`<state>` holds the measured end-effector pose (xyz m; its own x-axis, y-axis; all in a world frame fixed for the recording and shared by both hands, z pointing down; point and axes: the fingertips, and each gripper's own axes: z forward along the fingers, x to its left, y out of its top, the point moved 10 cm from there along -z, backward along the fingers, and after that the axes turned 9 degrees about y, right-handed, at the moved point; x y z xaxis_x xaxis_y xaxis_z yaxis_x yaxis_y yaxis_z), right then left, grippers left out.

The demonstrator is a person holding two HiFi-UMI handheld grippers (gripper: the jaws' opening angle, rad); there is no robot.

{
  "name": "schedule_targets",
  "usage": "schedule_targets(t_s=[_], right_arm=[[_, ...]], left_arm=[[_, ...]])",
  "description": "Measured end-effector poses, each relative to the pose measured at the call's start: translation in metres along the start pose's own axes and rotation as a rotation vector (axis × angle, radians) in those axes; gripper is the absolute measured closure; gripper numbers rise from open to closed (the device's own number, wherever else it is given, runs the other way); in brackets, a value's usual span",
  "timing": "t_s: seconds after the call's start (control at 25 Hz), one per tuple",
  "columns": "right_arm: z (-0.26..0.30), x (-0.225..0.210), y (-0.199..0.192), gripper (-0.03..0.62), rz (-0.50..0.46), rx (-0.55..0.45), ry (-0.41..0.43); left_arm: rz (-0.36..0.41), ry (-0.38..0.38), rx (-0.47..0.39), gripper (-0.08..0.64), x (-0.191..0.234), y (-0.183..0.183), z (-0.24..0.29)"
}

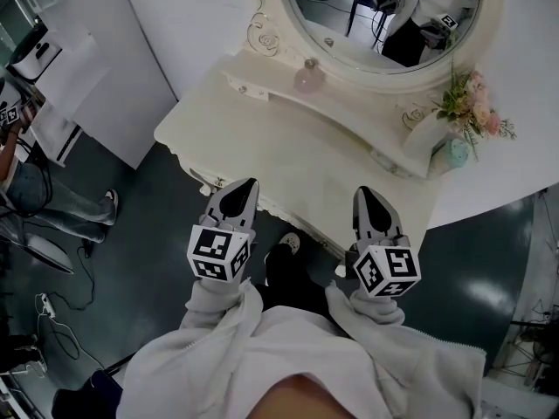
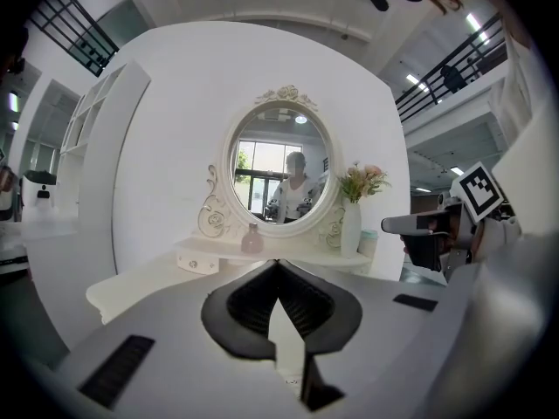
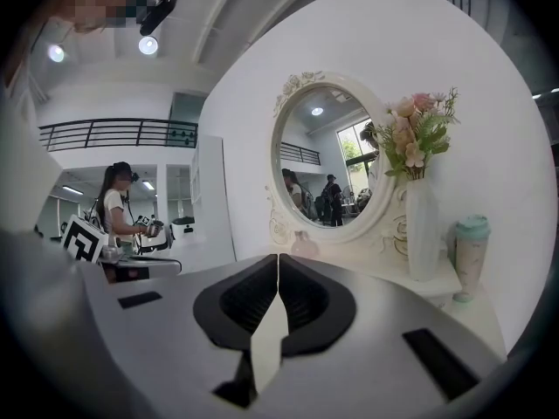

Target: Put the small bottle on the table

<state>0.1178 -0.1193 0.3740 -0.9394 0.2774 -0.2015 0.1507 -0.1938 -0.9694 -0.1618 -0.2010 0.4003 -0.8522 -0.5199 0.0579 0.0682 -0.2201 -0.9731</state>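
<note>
Standing well beyond left gripper (image 1: 252, 182), right gripper (image 1: 362, 191), small bottle (image 1: 308, 78), fingers closed, empty

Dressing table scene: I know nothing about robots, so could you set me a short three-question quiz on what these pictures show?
1. True or false: the small round pink glass bottle stands on the raised shelf below the oval mirror of the white dressing table.
2. Pick one: the left gripper and right gripper are A) both shut and empty, B) both gripping the bottle, C) both wide open.
3. Fill in: next to the white vase of pink flowers stands a pale green lidded ____.
Key: 1 true; 2 A; 3 cup.
</note>
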Motion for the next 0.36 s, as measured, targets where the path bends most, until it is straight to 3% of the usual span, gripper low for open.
schedule_targets(t_s=[0.36], right_arm=[[0.0063,0.0025,-0.0012,0.557,0.005,0.011,0.028]], left_arm=[[-0.05,-0.004,-0.013,0.545,0.0057,0.0002,0.0029]])
